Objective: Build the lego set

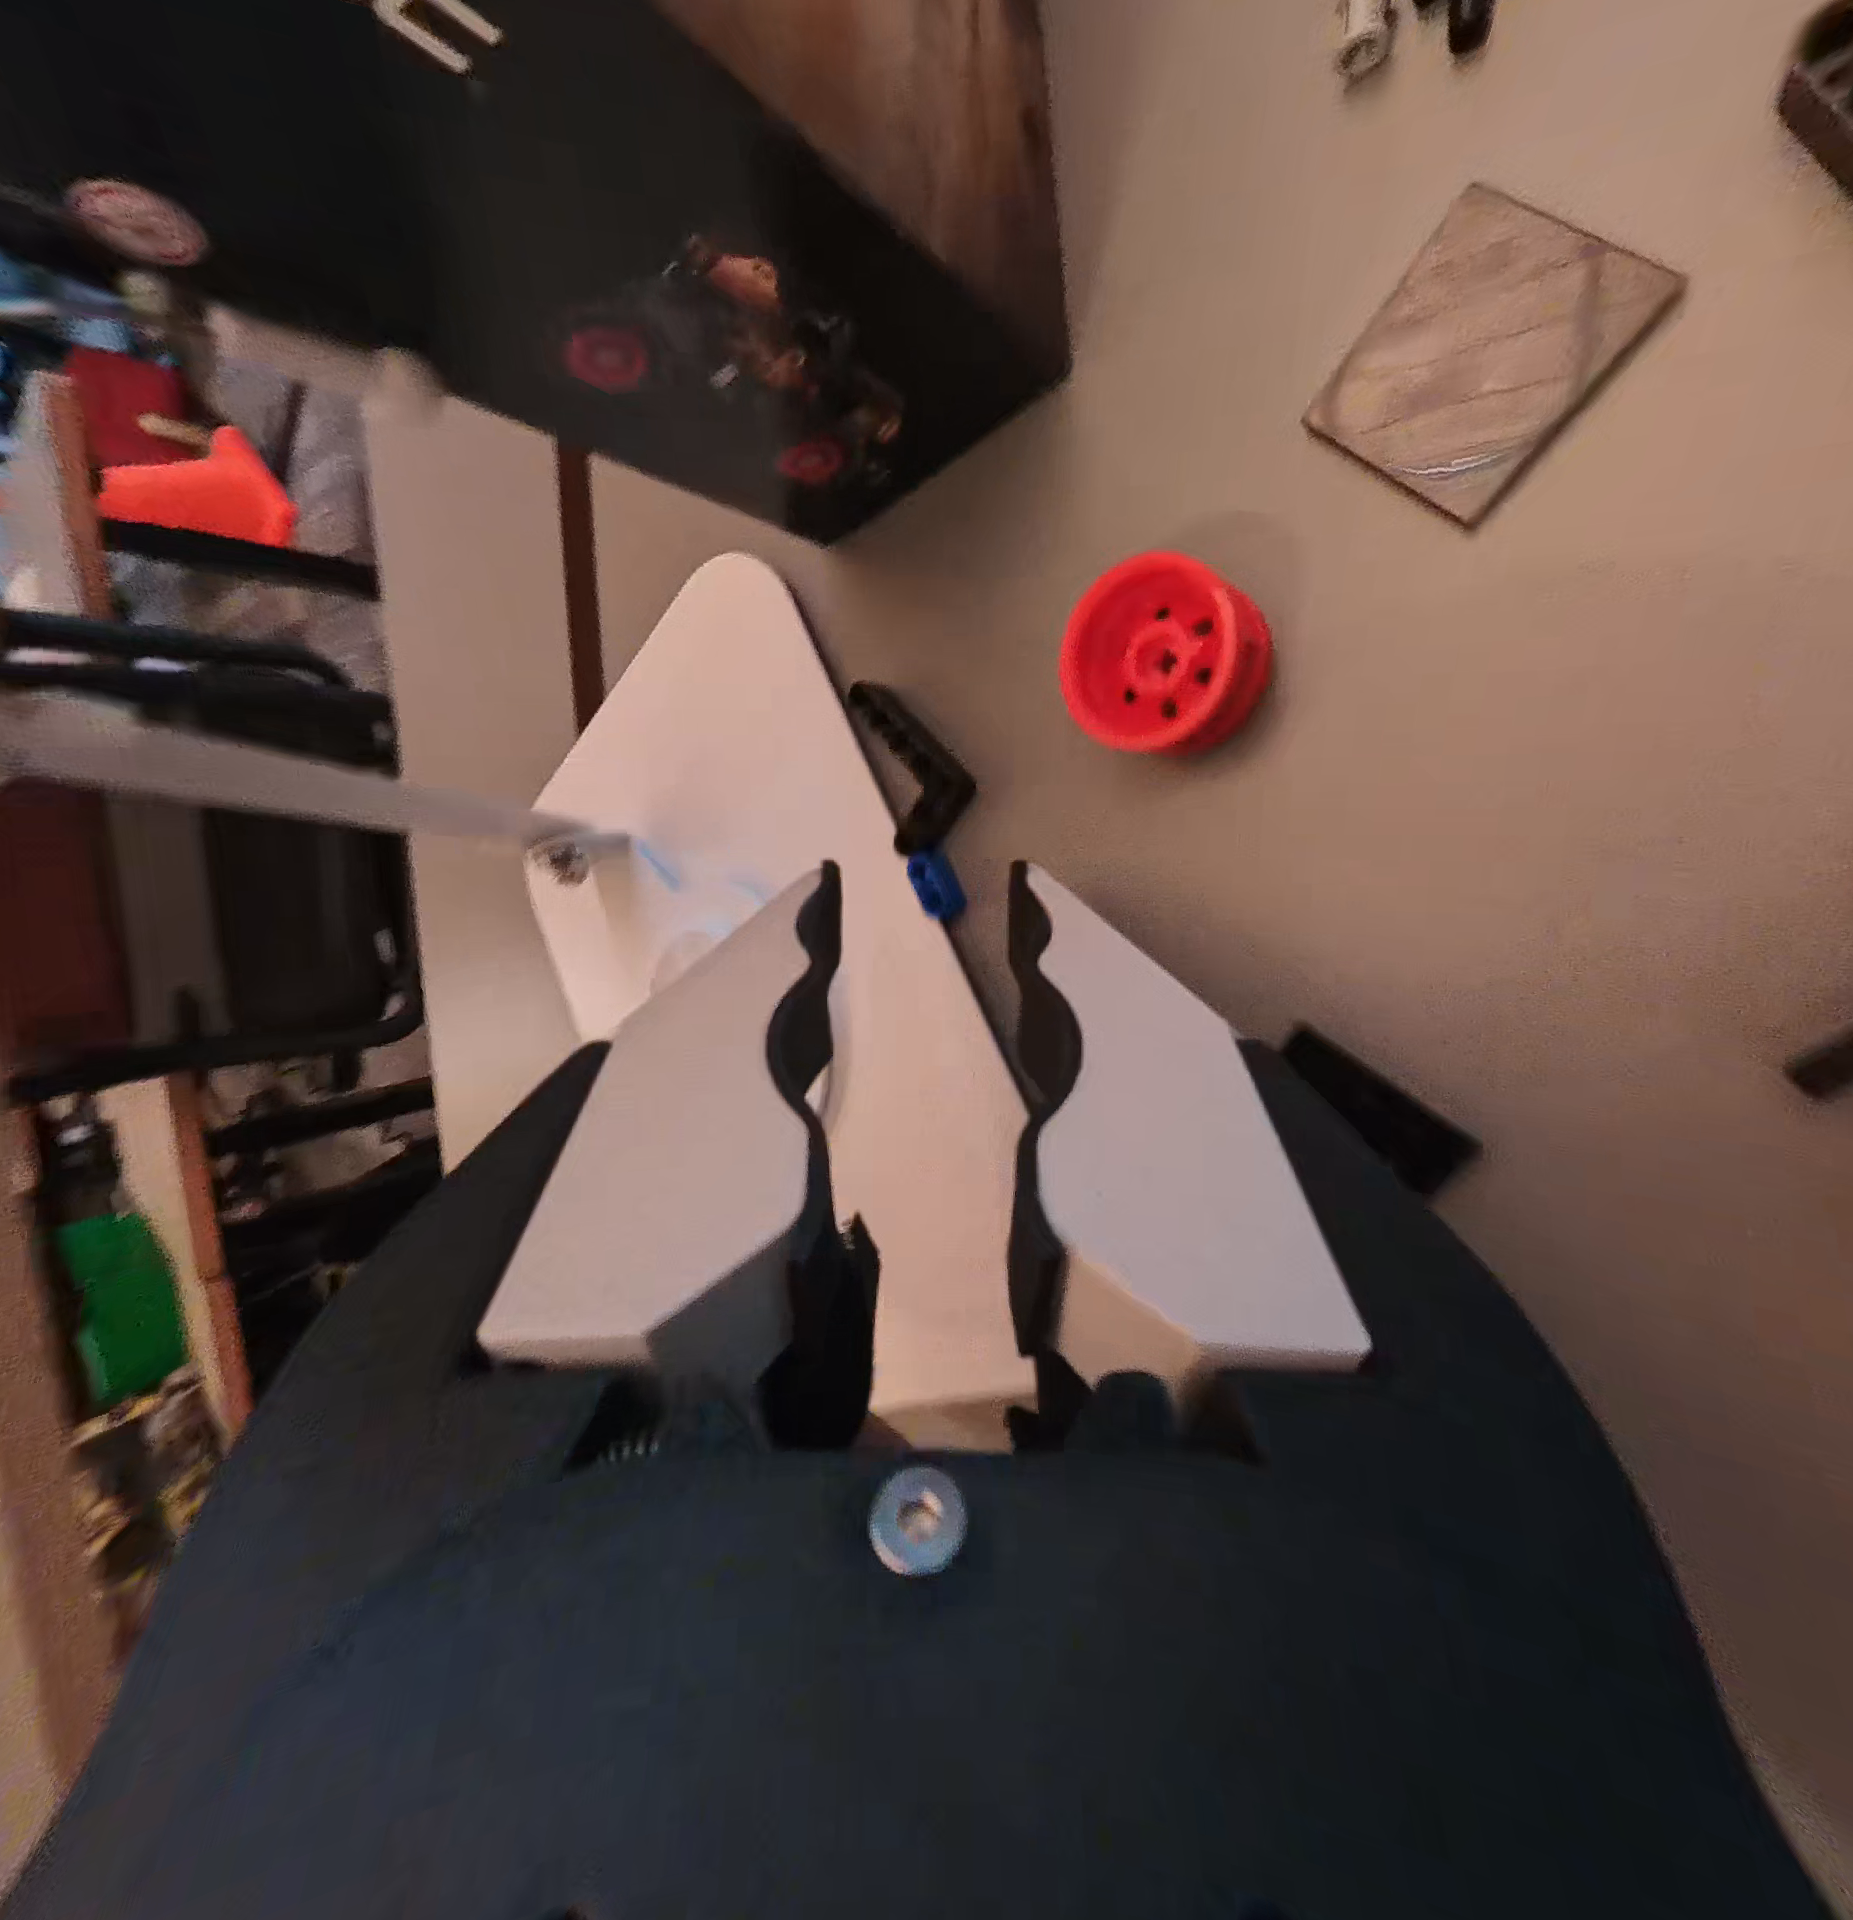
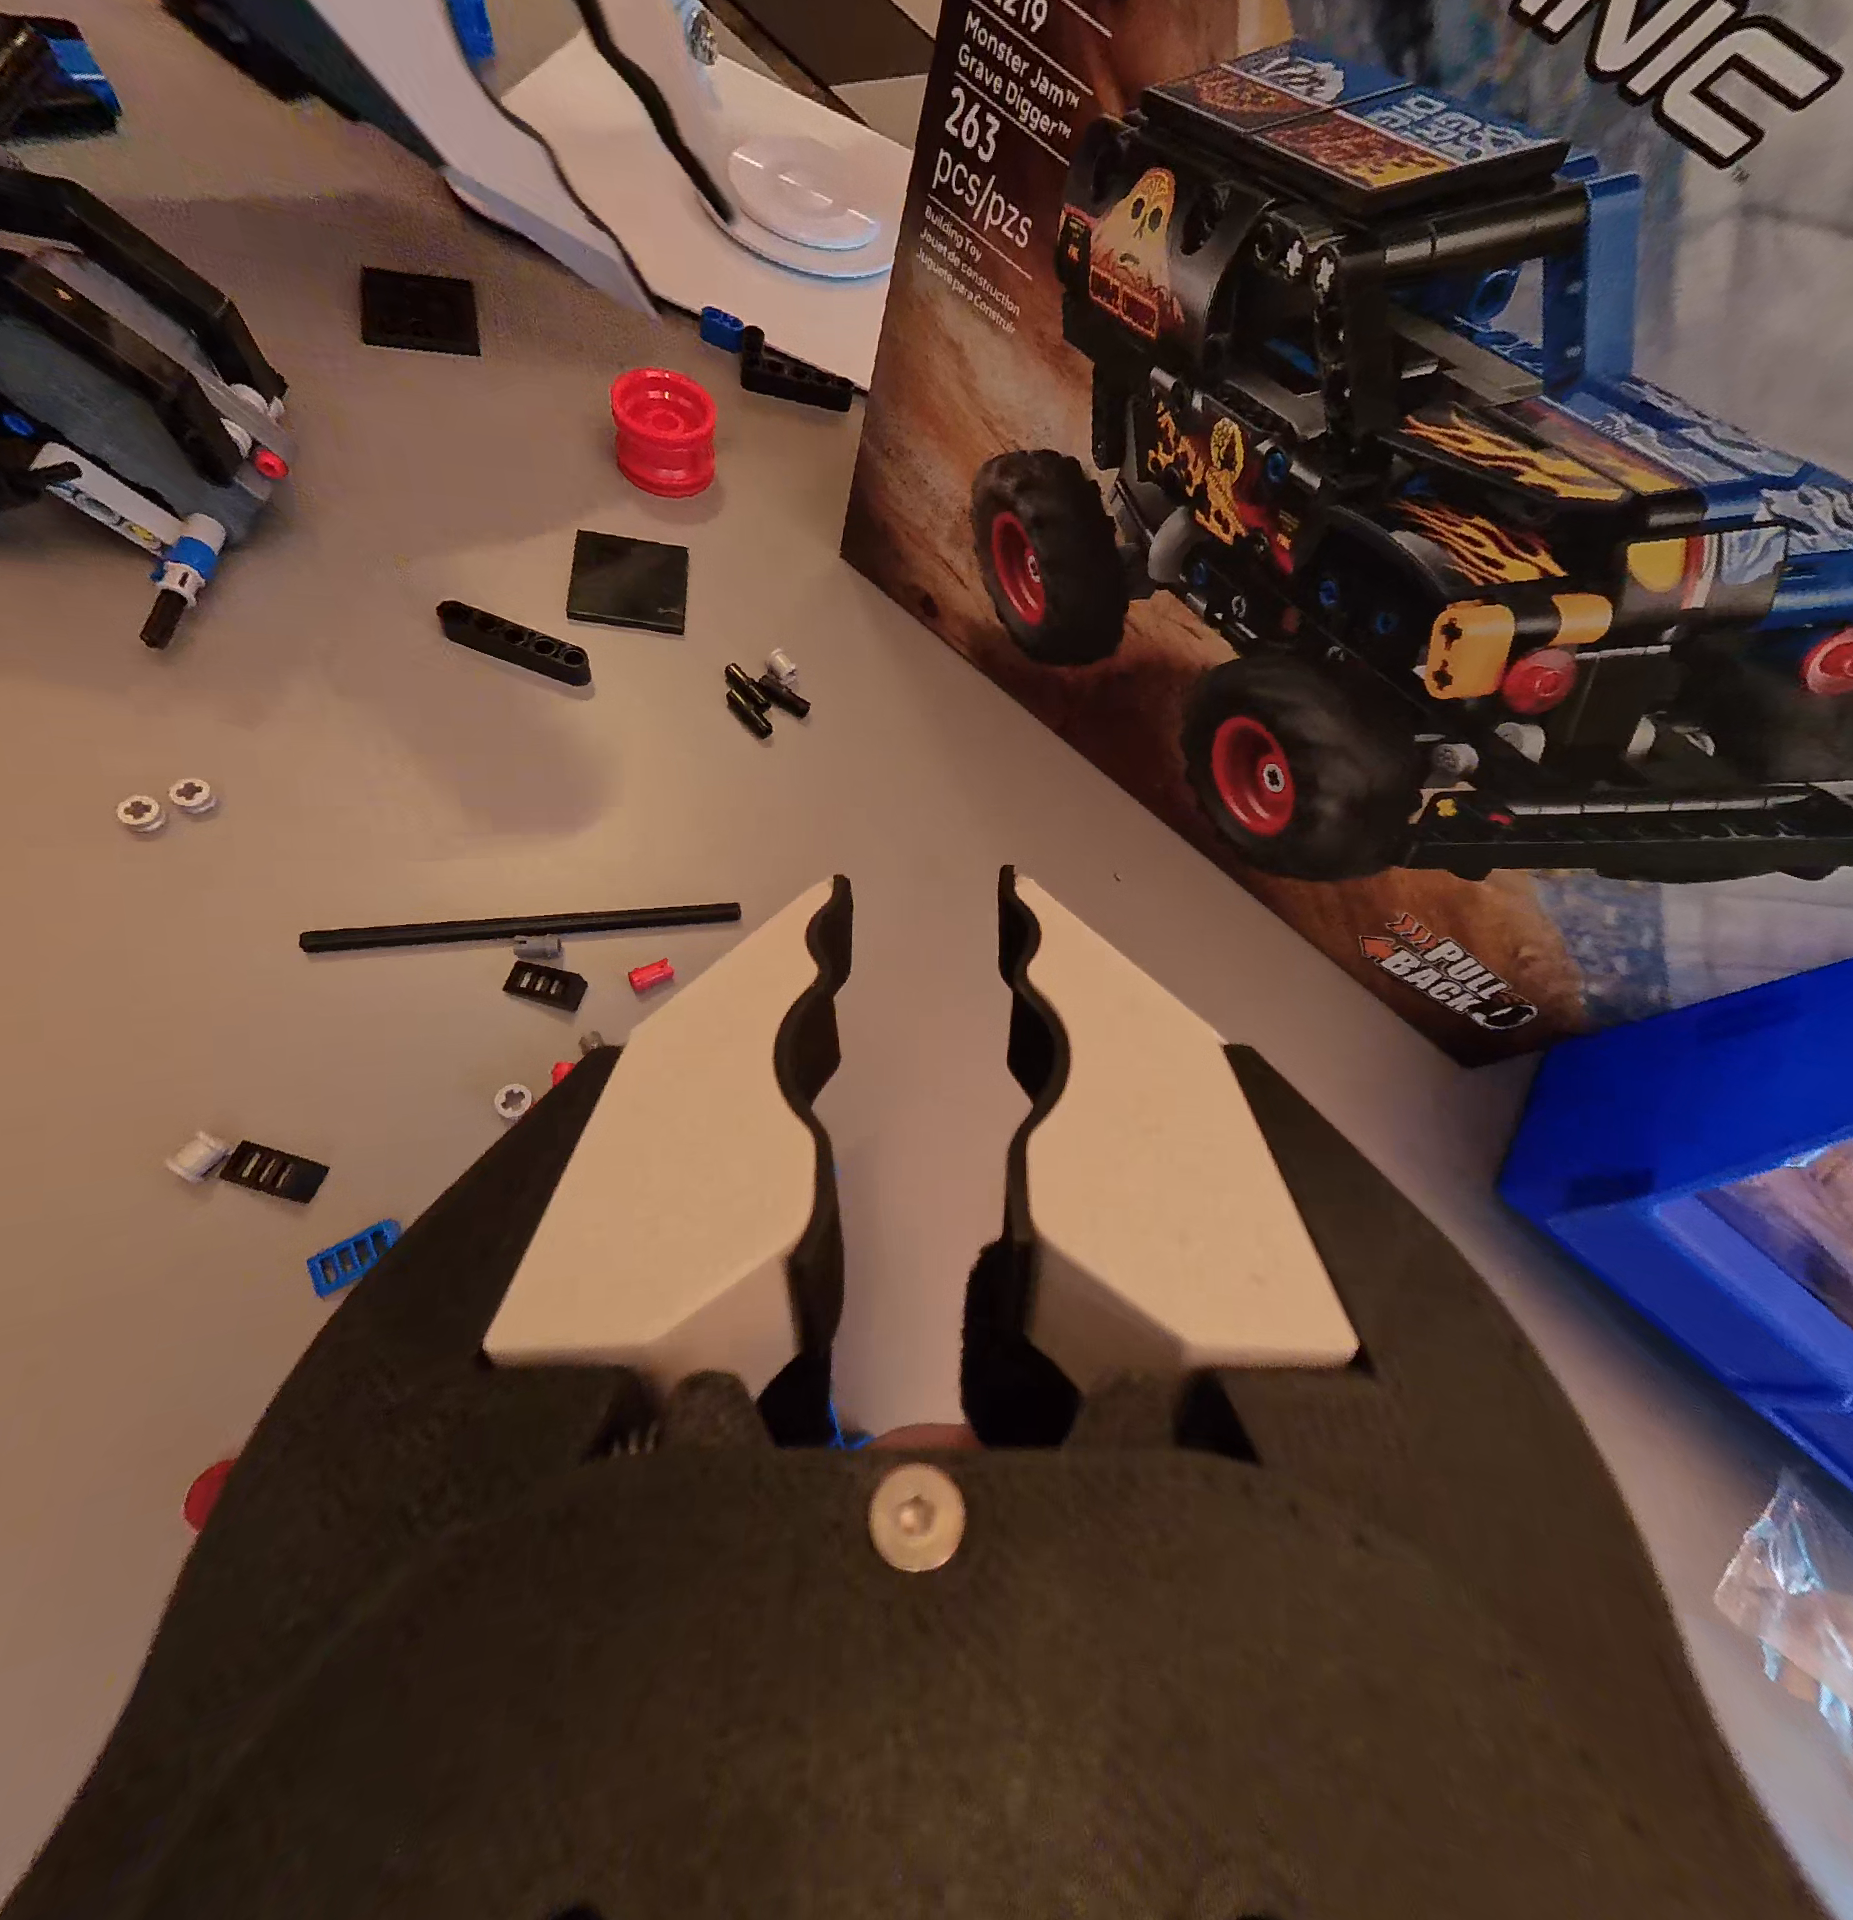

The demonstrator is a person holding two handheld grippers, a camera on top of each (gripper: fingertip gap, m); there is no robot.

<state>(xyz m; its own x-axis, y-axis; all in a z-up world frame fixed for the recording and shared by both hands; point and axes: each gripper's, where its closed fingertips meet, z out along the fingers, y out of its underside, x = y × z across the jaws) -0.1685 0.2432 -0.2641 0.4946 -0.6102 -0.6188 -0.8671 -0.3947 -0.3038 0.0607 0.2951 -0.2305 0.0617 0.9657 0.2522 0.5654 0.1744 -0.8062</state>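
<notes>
Both tongs stand released, with nothing between their jaws.

Left wrist view: the left tongs [image 1: 924, 883] point along the edge of a white stand base [image 1: 714, 748] on the grey worktop [image 1: 1524, 935]. A small blue connector [image 1: 936, 885] lies right at the tips, in the gap between them but not gripped. A black angled beam [image 1: 917, 764] lies just past it. A red wheel hub [image 1: 1166, 652] sits farther off to the right, well apart from the tongs. The set's box [image 1: 610, 312] stands beyond, dark and blurred.

Right wrist view: the right tongs [image 2: 924, 891] hover over a bare patch of worktop, beside the upright box [image 2: 1369, 499] showing the finished monster truck. The half-built truck chassis [image 2: 101, 384] rests at the far left, well apart from the tongs; no wheels are visible on it. Loose parts lie scattered between: a long black axle [image 2: 517, 925] just left of the tips, a black beam [image 2: 514, 644], a flat black tile [image 2: 628, 580], black pins [image 2: 764, 694], grey bushings [image 2: 166, 806], small grille tiles [image 2: 274, 1171], and the red hub. A blue tray [image 2: 1680, 1195] with bagged pieces sits to the right.

My judgement: the build is partway along, with the frame started and the wheels and many small pieces yet to be fitted.
</notes>
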